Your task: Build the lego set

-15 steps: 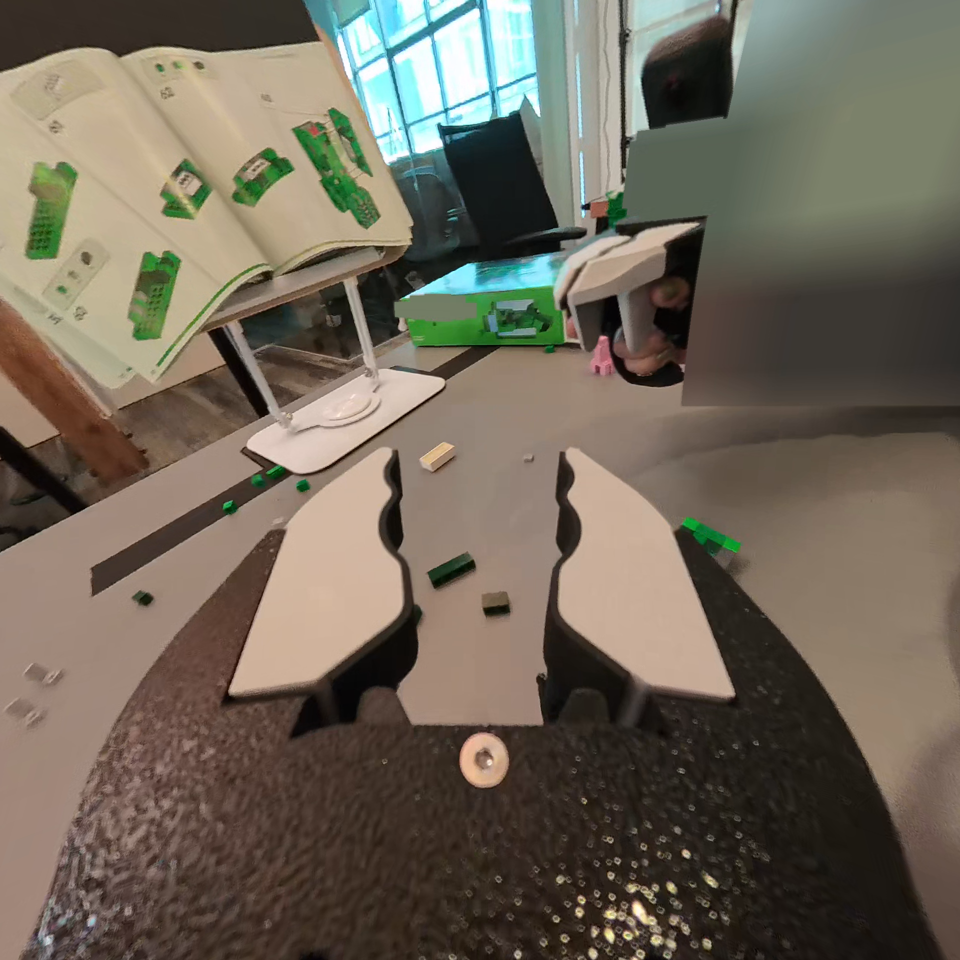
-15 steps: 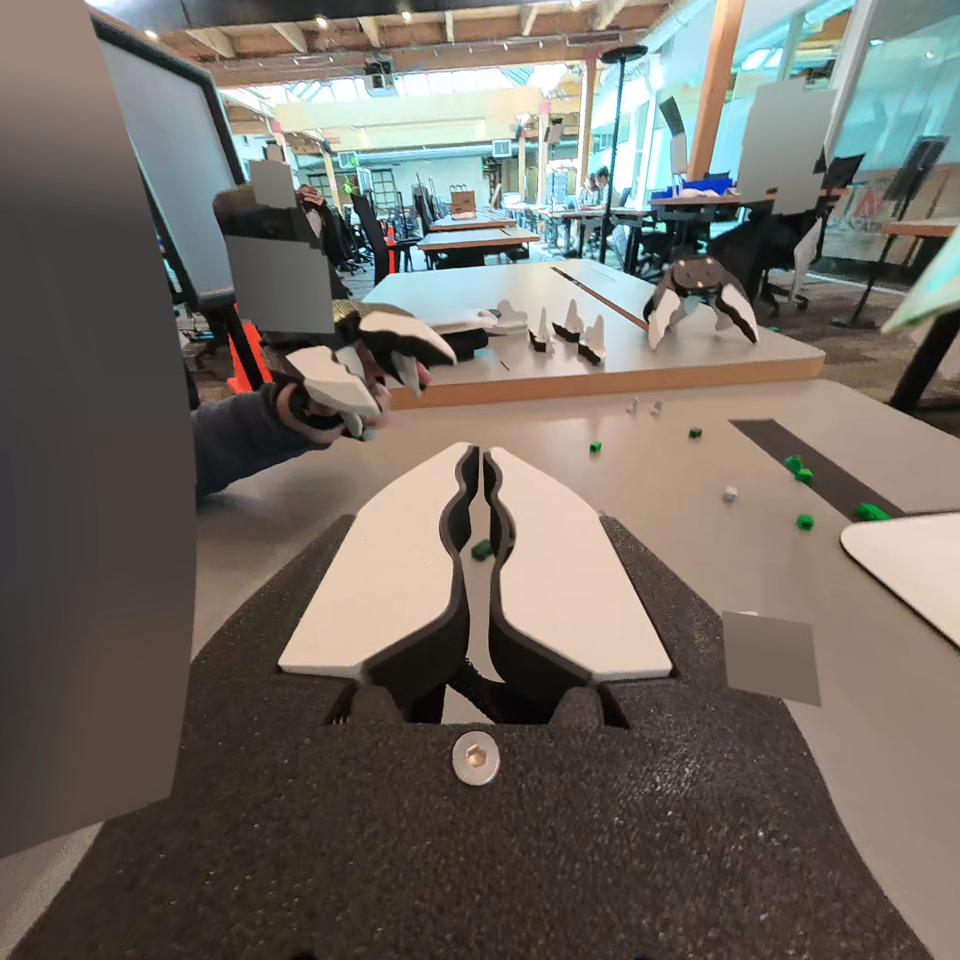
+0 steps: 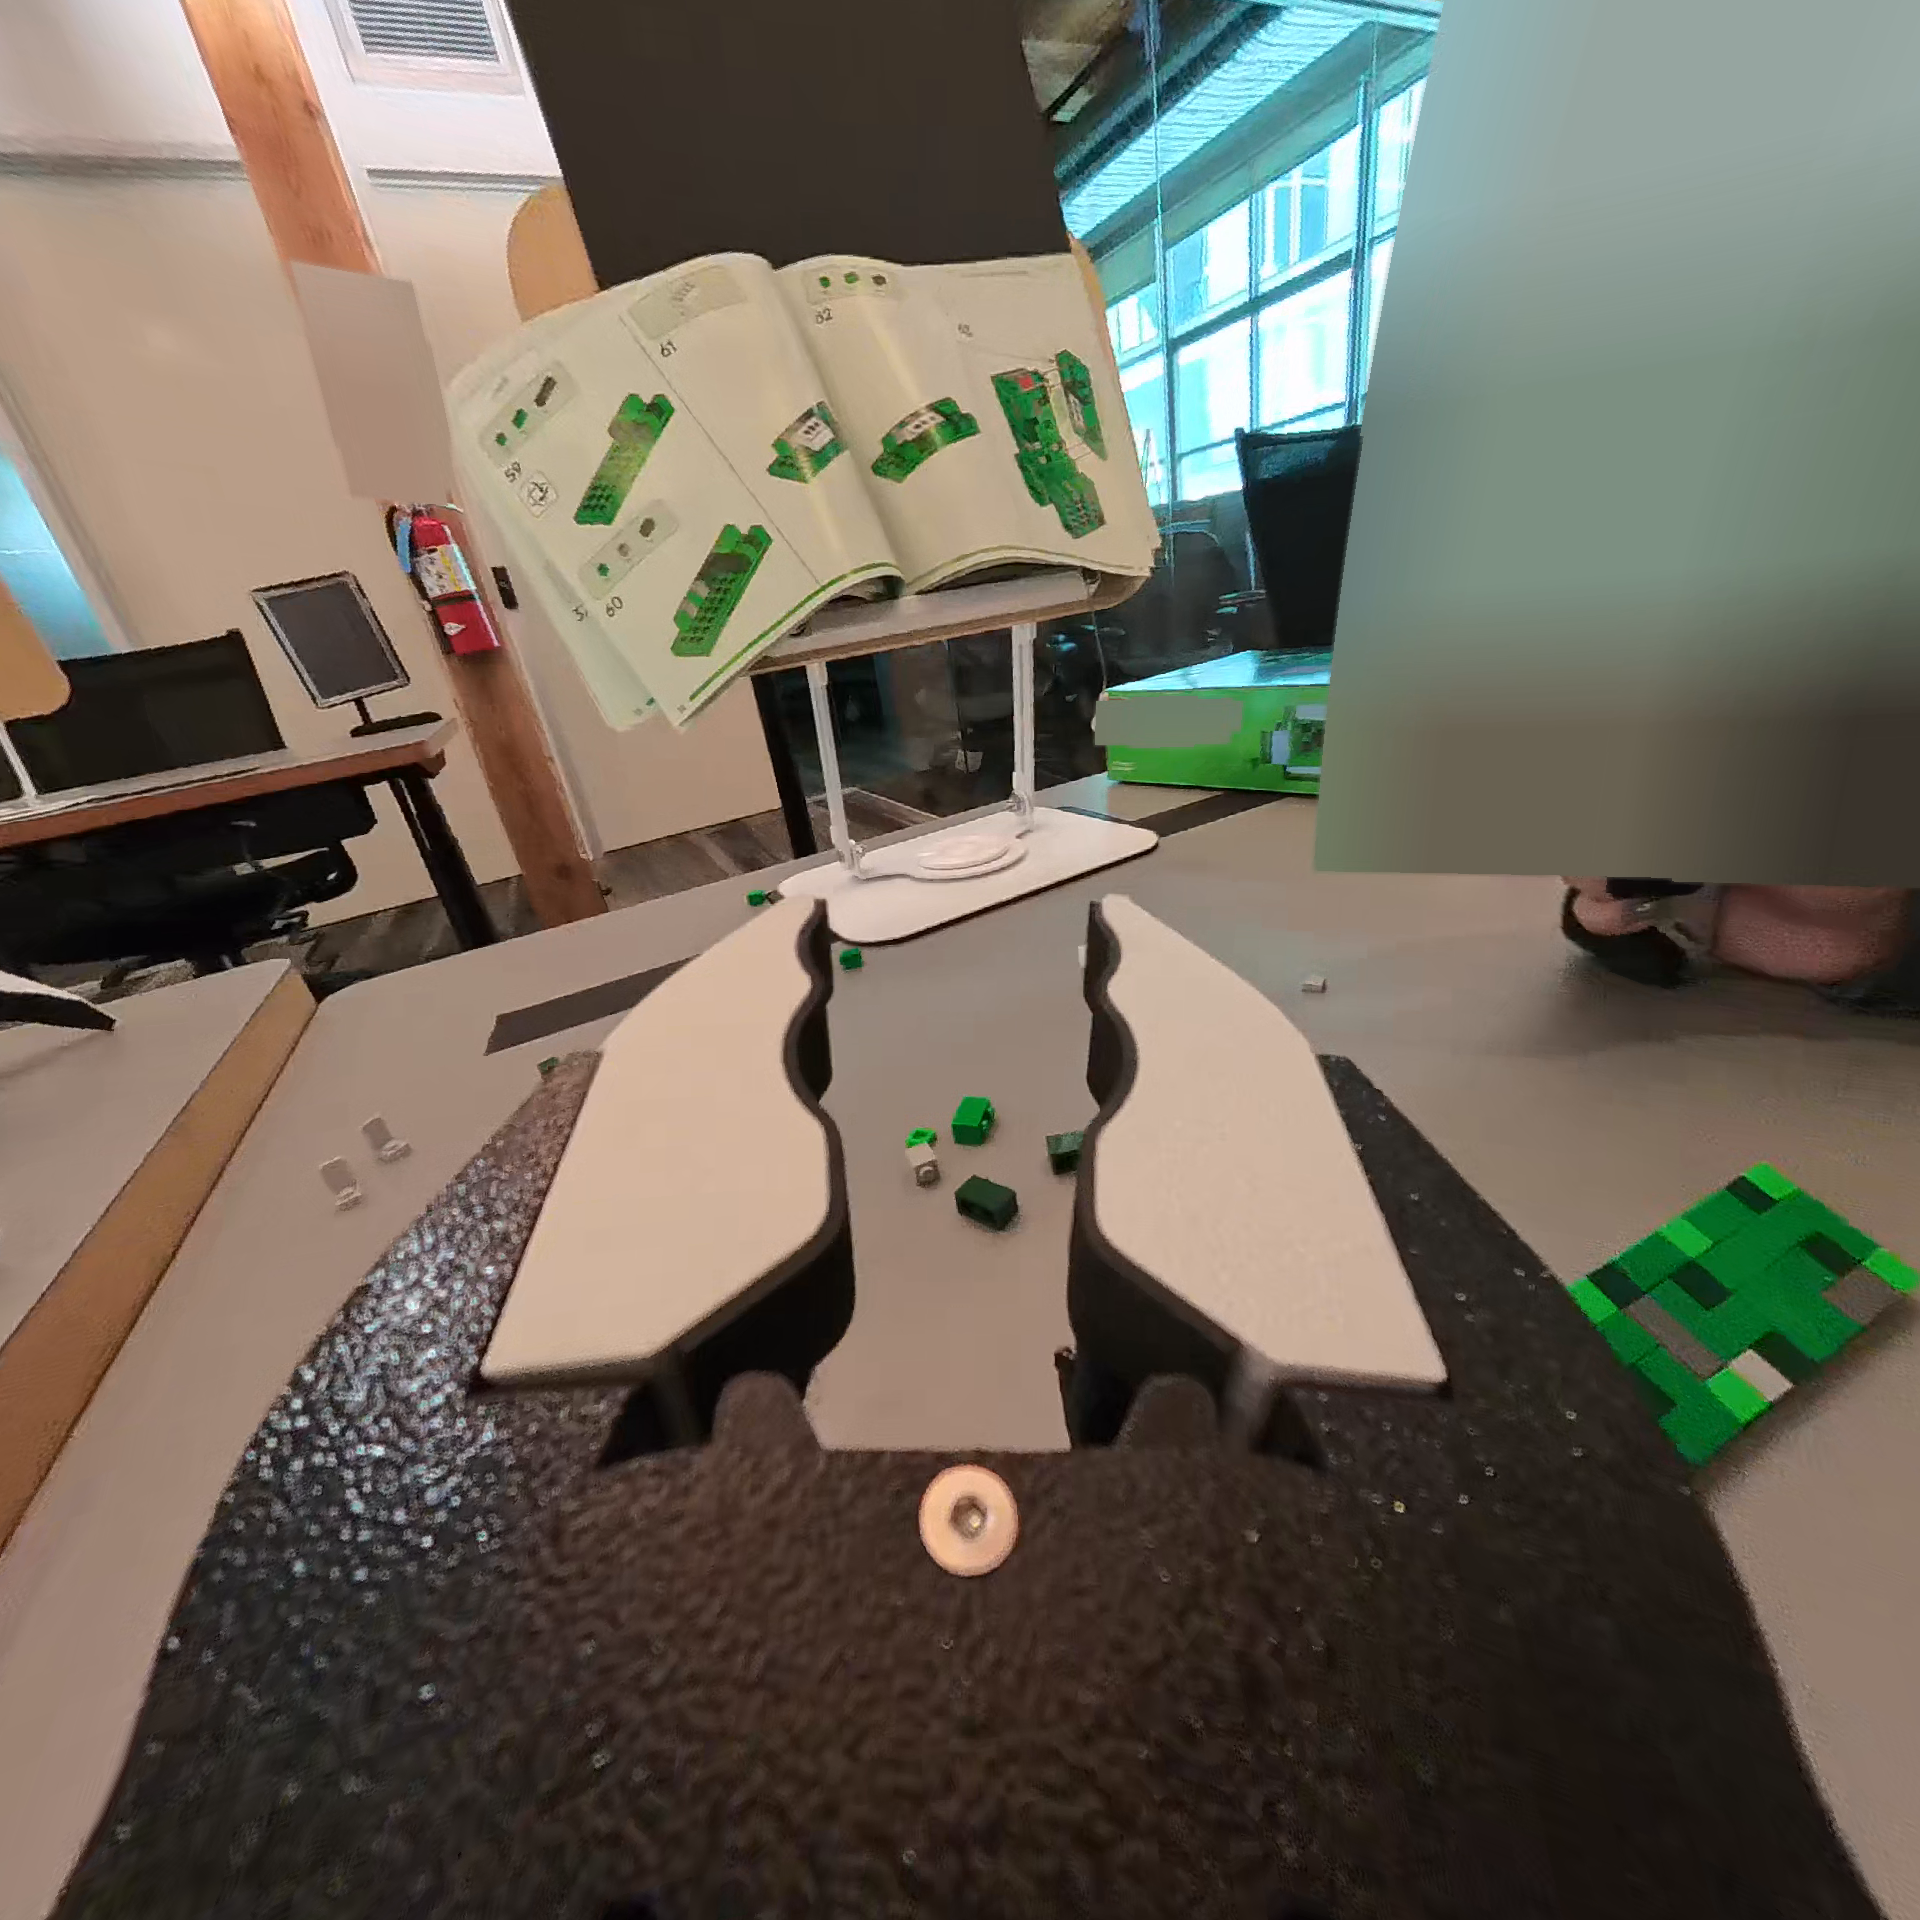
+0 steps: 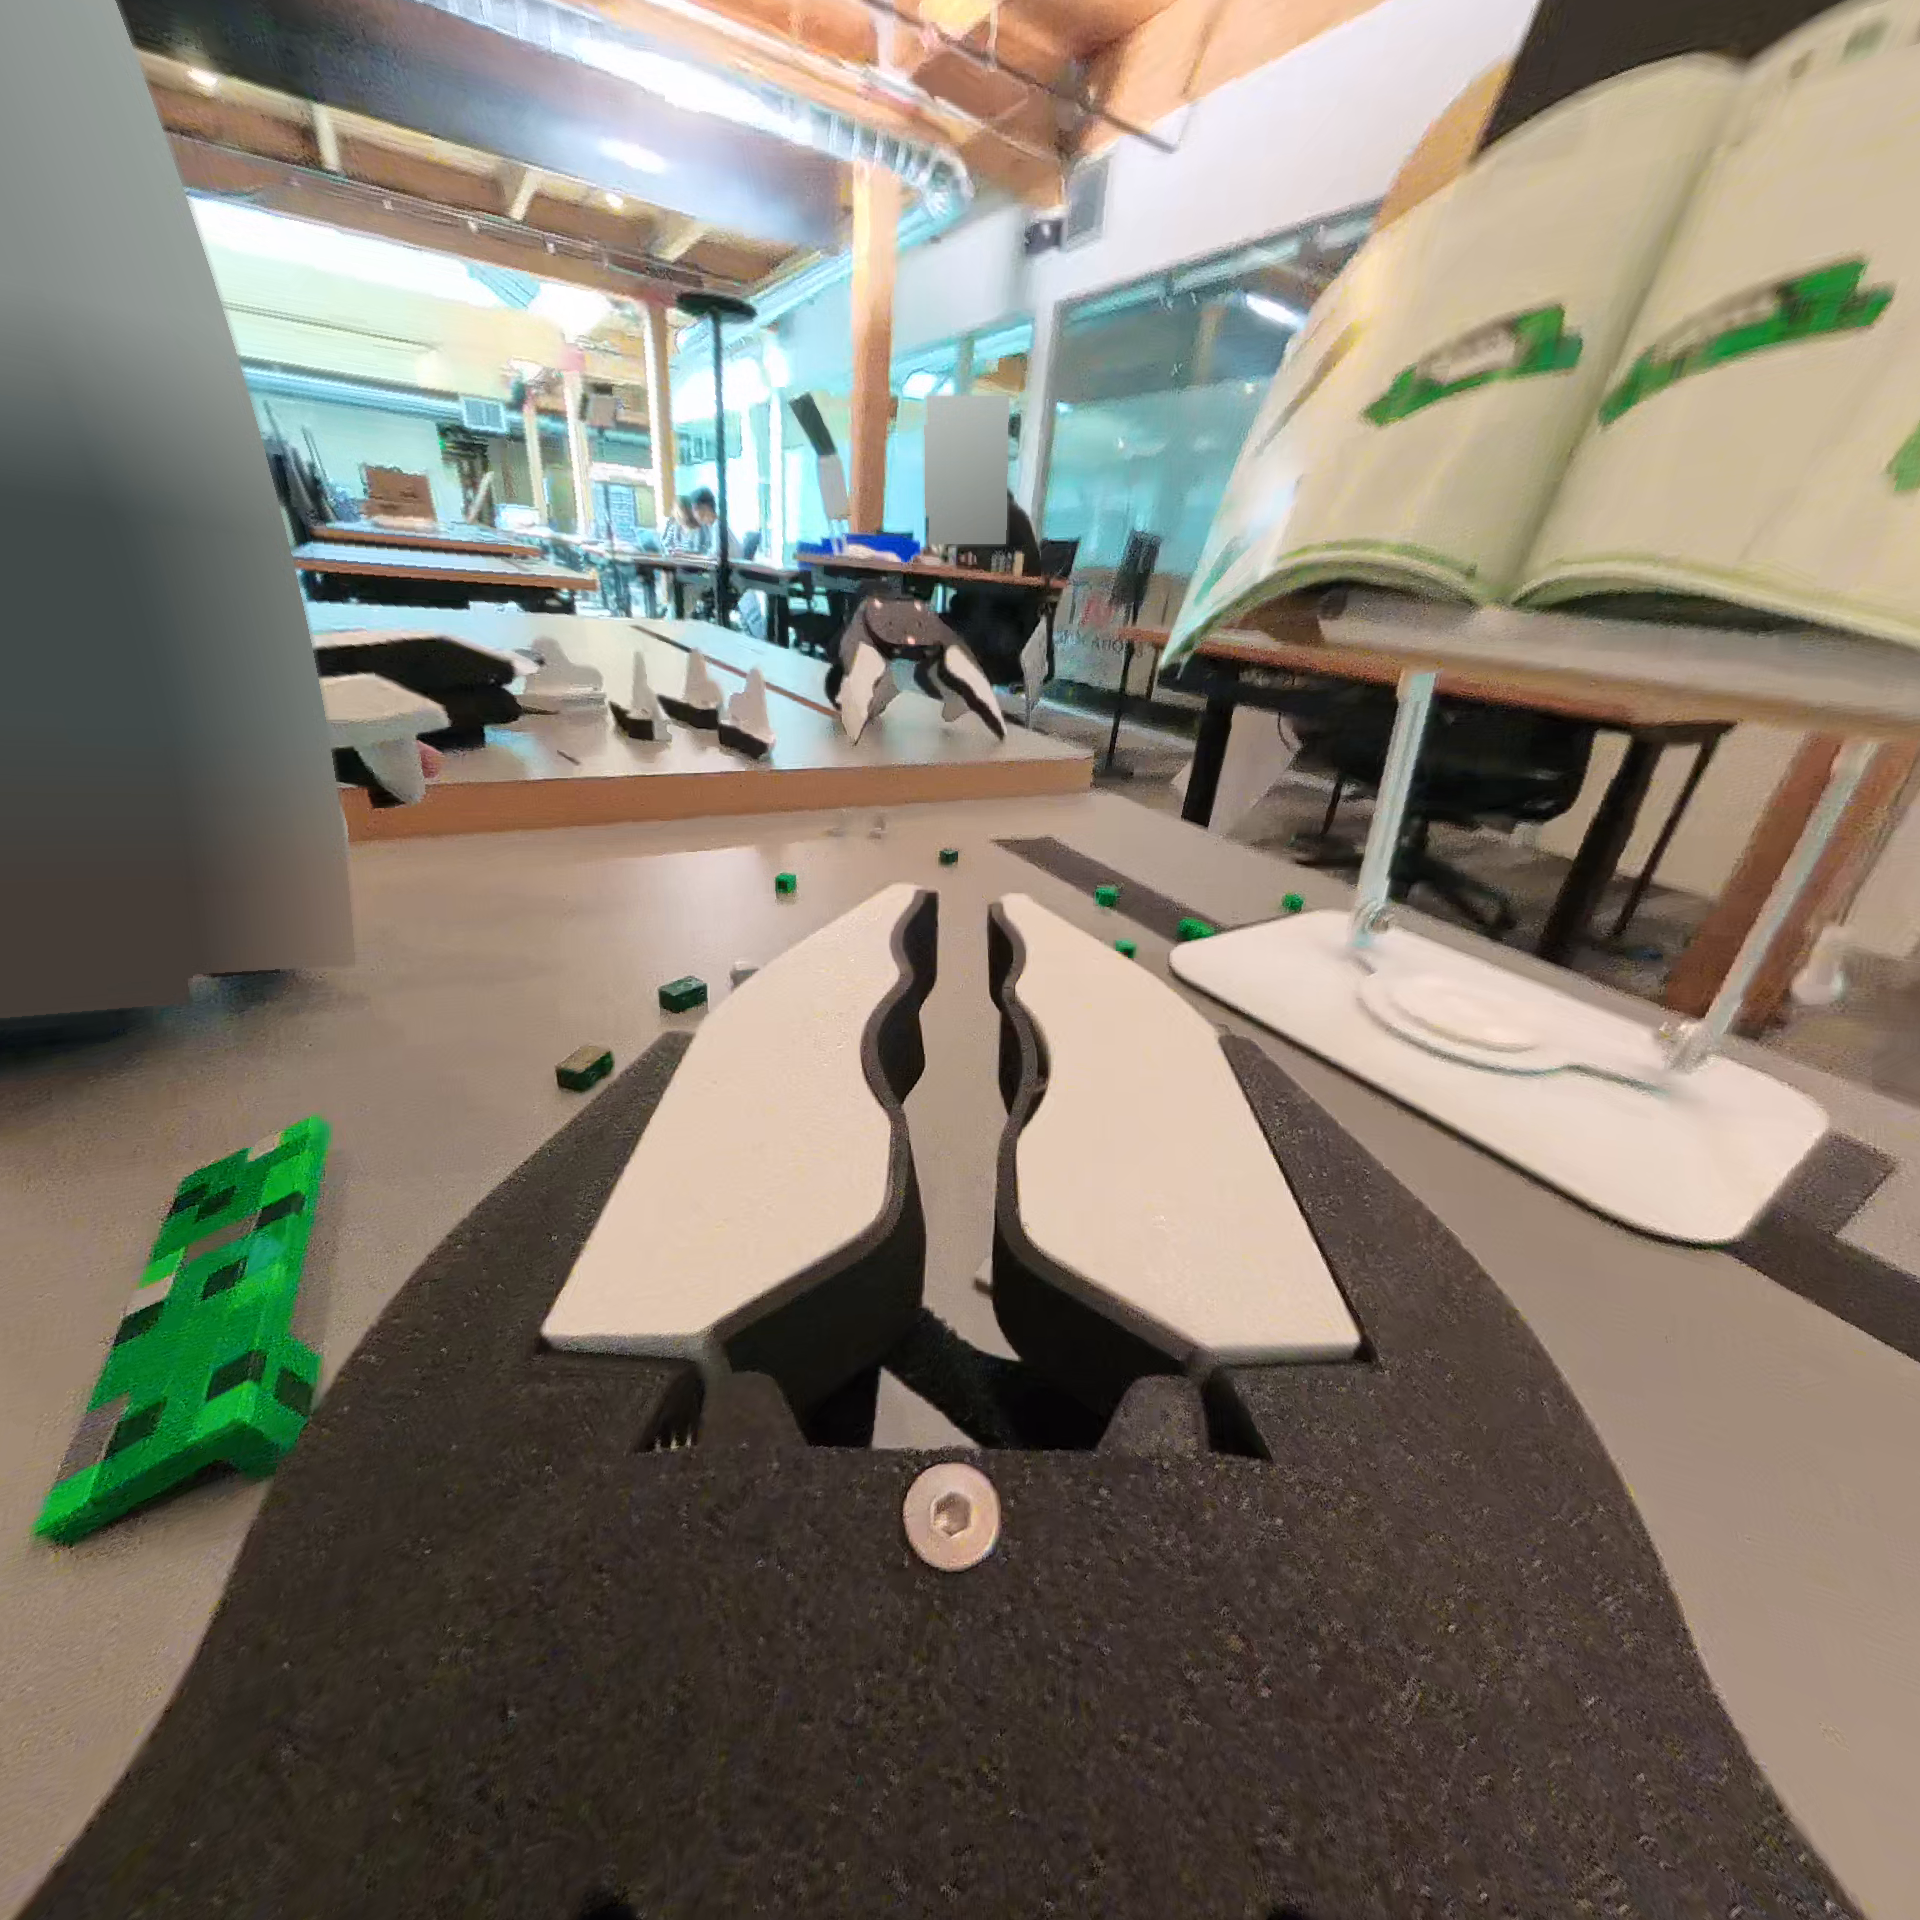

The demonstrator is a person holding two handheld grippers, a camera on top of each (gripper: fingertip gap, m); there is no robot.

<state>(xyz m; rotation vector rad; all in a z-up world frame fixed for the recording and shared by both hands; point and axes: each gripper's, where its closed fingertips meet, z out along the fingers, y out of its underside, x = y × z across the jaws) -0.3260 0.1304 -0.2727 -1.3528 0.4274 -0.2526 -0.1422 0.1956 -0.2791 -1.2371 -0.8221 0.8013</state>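
An open-plan workshop: ahead of the gripper, a wooden post (image 3: 312,208) carries a red fire extinguisher (image 3: 449,582); large windows (image 3: 1247,312) lie right, desks (image 4: 727,748) beneath timber ceiling beams (image 4: 935,94).

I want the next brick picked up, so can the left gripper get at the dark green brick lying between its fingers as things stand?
Probably yes. The left gripper is open, and the dark green brick lies on the table in the gap between its fingers. Small loose bricks lie close by and might get caught too.
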